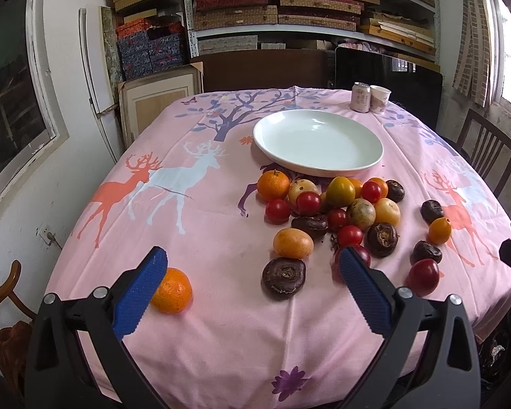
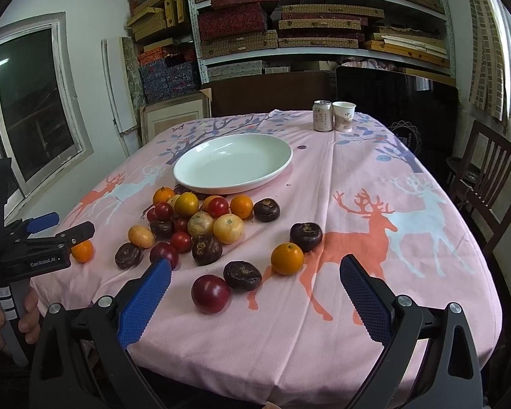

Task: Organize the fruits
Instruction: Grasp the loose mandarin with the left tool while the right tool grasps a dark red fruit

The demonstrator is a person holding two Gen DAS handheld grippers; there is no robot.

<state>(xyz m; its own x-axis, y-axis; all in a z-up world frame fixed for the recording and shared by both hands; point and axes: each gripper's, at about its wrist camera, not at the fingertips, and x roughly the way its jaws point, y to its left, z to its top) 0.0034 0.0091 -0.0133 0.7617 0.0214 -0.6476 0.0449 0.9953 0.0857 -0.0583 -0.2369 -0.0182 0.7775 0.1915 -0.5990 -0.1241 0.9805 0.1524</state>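
A pile of fruits [image 1: 334, 204] lies on the pink tablecloth in front of an empty white plate [image 1: 318, 141]: oranges, red tomatoes, yellow fruits and dark brown water chestnuts. It shows in the right wrist view too [image 2: 201, 218], with the plate [image 2: 233, 163] behind. My left gripper [image 1: 252, 266] is open and empty; a lone orange [image 1: 172, 289] lies beside its left finger and a water chestnut [image 1: 283, 276] lies between the fingers. My right gripper [image 2: 255, 276] is open and empty above a red tomato [image 2: 210, 293], a water chestnut [image 2: 242, 275] and an orange [image 2: 287, 258].
A drink can [image 2: 323, 116] and a paper cup [image 2: 344, 116] stand at the table's far edge. Wooden chairs [image 2: 494, 177] stand at the right. Shelves of boxes [image 2: 289, 17] fill the back wall. The left gripper's body [image 2: 41, 245] shows at the left of the right wrist view.
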